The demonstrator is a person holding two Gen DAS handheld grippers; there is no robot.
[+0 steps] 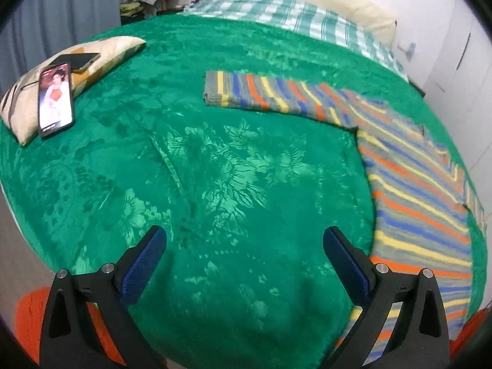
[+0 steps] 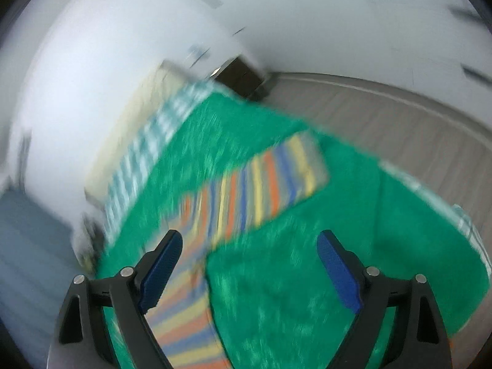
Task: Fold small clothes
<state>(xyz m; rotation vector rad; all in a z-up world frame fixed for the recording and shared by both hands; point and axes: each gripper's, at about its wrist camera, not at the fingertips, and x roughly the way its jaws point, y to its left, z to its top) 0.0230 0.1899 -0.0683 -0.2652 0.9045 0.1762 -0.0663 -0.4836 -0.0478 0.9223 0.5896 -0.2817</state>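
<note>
With both the left gripper [image 1: 244, 243] and right gripper [image 2: 249, 247] gaping wide and empty, reach for the far sleeve of the striped sweater [image 1: 409, 181] spread on the green blanket [image 1: 190, 166], pinch low, fold inward flat.

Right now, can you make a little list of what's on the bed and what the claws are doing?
surface: green blanket with a flower pattern
clothing: striped garment lying flat, one sleeve stretched sideways
pillow: small patterned pillow, far left
phones: two phones on the pillow, one screen lit
left claw: open, empty, above the blanket
right claw: open, empty, above the garment's edge
right view: blurred
</note>
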